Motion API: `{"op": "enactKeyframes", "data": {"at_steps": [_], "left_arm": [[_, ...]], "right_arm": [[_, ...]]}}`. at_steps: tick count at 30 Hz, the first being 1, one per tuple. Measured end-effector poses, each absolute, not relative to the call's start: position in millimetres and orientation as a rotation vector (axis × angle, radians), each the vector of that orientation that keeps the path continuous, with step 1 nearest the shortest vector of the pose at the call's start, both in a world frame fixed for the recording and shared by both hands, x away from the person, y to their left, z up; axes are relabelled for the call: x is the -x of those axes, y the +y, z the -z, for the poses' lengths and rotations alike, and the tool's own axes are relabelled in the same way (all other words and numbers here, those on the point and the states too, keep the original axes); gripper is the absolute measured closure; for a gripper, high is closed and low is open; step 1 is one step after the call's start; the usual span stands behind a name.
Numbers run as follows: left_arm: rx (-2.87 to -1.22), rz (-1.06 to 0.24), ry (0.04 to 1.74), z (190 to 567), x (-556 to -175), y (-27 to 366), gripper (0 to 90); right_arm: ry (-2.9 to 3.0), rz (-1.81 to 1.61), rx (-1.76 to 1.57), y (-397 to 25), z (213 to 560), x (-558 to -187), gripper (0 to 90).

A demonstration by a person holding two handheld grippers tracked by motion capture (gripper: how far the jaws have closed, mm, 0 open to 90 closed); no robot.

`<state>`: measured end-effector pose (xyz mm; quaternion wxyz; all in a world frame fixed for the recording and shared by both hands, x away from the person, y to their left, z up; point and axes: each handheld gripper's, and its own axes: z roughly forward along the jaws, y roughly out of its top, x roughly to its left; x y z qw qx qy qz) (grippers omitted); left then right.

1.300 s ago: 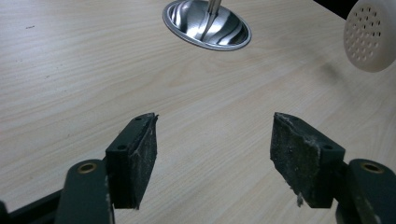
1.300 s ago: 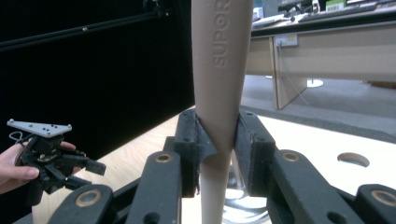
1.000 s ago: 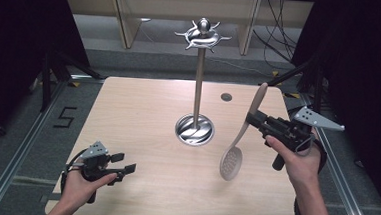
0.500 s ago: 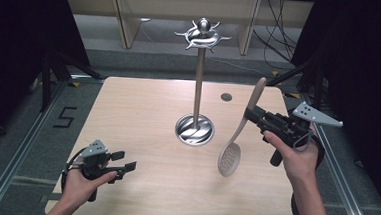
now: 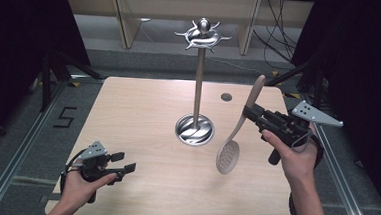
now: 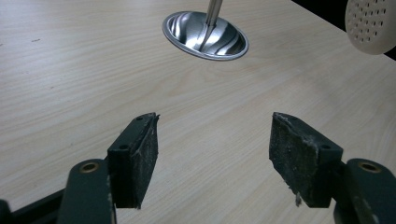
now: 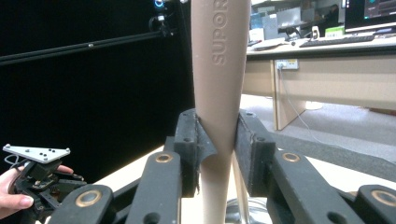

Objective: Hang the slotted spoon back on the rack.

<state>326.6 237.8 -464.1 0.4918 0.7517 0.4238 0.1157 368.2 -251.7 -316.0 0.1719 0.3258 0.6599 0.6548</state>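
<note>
My right gripper (image 5: 249, 113) is shut on the handle of a beige slotted spoon (image 5: 240, 124) and holds it above the table's right half. The spoon's perforated head (image 5: 228, 156) hangs down and its handle end points up. In the right gripper view both pads clamp the handle (image 7: 217, 70). A metal utensil stand (image 5: 198, 88) with a round base (image 5: 194, 129) and a hooked top rises at the table's middle, left of the spoon. My left gripper (image 5: 124, 162) rests open near the front left edge, and in the left gripper view nothing lies between its pads (image 6: 135, 149).
The wooden table (image 5: 143, 109) has a small dark hole (image 5: 225, 96) at the back right. The stand's base (image 6: 205, 35) and the spoon's head (image 6: 371, 23) lie ahead of the left gripper. Dark curtains flank the table, with shelving behind it.
My right gripper has lifted the spoon slightly and shifted it a little to the left. The left gripper has stayed where it was.
</note>
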Motion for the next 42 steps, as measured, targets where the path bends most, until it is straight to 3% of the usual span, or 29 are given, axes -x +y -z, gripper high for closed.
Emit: {"op": "enactKeyframes", "data": {"at_steps": [23,42], "left_arm": [[-1.823,-0.299,0.993,461,-324,236,32.4],[-1.821,-0.289,1.004,463,-326,234,32.5]], "right_arm": [[1.801,-1.710,-0.942,-236,304,-357,72.5],[1.803,-1.688,-0.956,-215,299,-379,72.5]]}}
